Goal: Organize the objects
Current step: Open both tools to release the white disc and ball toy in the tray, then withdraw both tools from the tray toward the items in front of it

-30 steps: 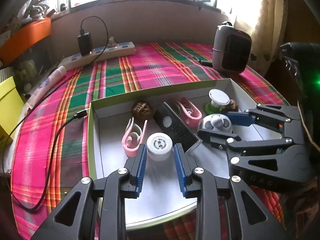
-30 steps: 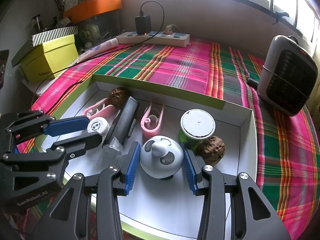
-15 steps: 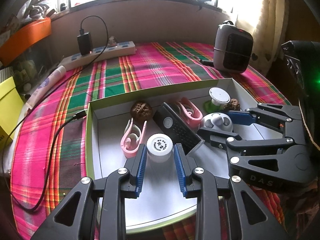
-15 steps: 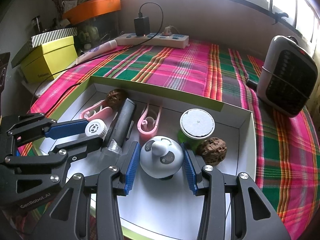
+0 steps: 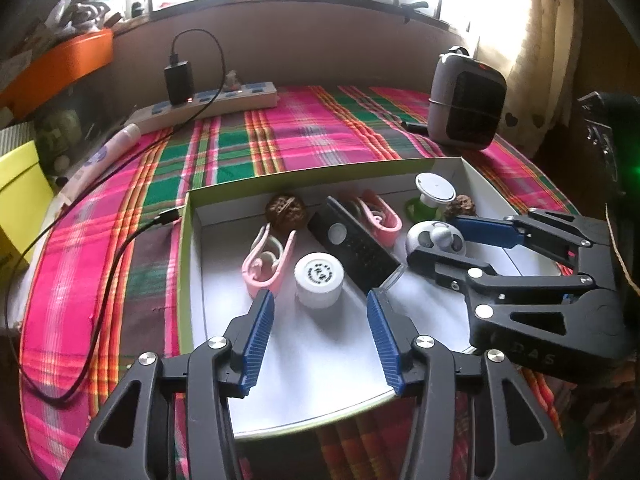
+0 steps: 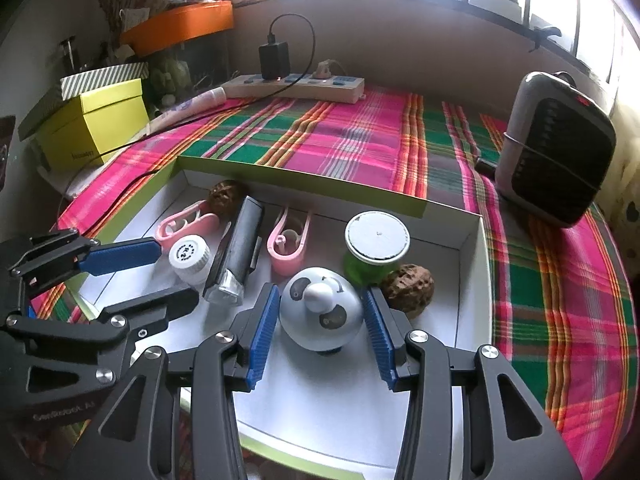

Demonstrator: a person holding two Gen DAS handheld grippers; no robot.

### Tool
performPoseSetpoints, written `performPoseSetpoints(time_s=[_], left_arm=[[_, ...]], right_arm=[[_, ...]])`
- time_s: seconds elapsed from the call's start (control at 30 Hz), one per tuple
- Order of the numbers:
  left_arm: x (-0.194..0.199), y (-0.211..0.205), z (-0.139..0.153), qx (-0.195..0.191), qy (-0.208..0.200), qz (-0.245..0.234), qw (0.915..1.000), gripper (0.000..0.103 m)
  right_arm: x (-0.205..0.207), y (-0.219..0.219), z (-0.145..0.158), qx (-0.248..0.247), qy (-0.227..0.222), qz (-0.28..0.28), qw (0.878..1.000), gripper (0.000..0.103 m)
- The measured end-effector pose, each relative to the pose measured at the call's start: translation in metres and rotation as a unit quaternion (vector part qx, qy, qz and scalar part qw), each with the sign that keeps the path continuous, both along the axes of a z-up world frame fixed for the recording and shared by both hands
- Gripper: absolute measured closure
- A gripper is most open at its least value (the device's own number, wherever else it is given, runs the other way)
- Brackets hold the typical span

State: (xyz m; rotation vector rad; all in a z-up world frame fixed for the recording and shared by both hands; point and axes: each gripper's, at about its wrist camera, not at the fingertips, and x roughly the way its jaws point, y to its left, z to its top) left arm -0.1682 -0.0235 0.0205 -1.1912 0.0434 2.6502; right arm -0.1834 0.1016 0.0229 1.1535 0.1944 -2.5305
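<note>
A white-lined box with a green rim [image 5: 185, 240] [image 6: 296, 176] holds the items. A small white bottle [image 5: 319, 278] [image 6: 188, 256] stands between the fingers of my left gripper [image 5: 320, 295] [image 6: 178, 272]. Its jaws are opening and the blue pads stand clear of the bottle. A round white panda-faced gadget [image 6: 322, 314] [image 5: 434, 236] sits between the fingers of my right gripper [image 6: 321, 290] [image 5: 434, 239]. Those jaws are opening too, with a thin gap at each pad. A black flashlight [image 6: 240, 252] lies between the two items.
The box also holds two pink clips [image 6: 290, 240] [image 6: 184, 226], two walnuts [image 6: 408, 286] [image 6: 228, 196] and a green jar with a white lid [image 6: 376, 242]. On the plaid cloth stand a heater [image 6: 556, 148], a power strip [image 6: 296, 86] and a yellow box [image 6: 92, 128].
The left jaws have spread wide, away from the white bottle. The right jaws have widened a little around the panda gadget. Neither hand has shifted.
</note>
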Motion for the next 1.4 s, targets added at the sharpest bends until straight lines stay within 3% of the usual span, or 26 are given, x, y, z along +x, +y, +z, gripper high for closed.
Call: performPoseSetpoints(time_s=[0.8, 1.4], left_arm=[[0.044, -0.015, 0.021, 0.016, 0.029, 0.039, 0.9987, 0.054], [0.083, -0.004, 0.027, 0.021, 0.043, 0.035, 0.9983, 0.054]], right_arm=[[0.044, 0.005, 0.029, -0.033, 0.034, -0.019, 0.999, 0.051], [0.090, 0.026, 0.033, -0.032, 0.037, -0.032, 0.998, 0.051]])
